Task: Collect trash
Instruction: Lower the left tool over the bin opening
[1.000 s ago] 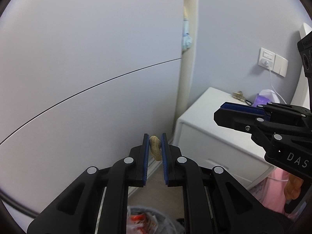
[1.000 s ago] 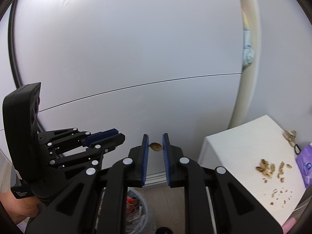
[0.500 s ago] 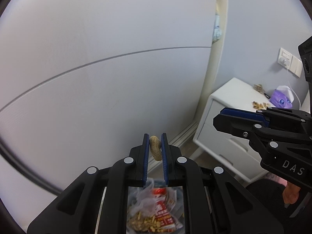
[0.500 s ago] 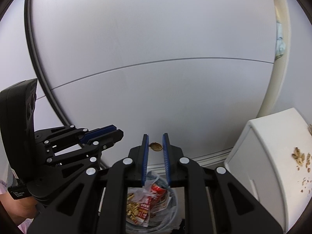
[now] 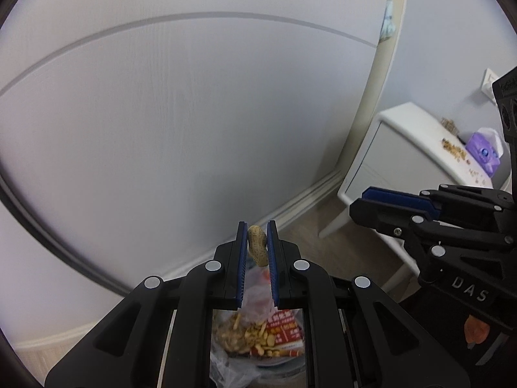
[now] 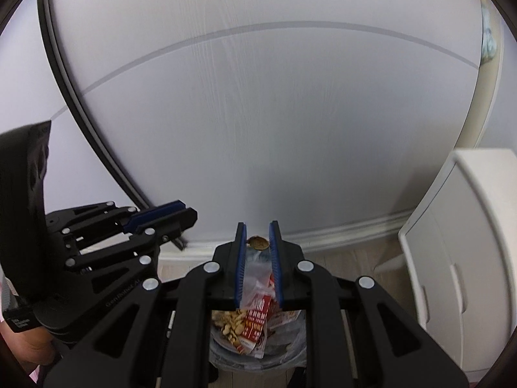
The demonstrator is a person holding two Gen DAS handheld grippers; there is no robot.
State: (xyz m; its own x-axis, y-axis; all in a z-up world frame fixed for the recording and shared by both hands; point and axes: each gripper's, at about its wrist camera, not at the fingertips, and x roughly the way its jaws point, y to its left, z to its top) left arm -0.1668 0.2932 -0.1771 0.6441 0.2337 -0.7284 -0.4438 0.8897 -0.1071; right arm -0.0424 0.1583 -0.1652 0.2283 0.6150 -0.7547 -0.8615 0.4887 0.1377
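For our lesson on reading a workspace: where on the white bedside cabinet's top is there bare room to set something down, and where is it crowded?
On the white bedside cabinet, the corner and strip of top nearest the cream door trim are bare. The wall side is crowded: scattered peanut shells lie beside the purple tissue pack. The rest of the top is hidden behind the right tool.

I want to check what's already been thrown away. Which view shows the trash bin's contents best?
The right wrist view: the trash bin lies below its claw, its rim, bag, peanut shells and red wrapper visible. The left wrist view shows only a strip of them between its linkages.
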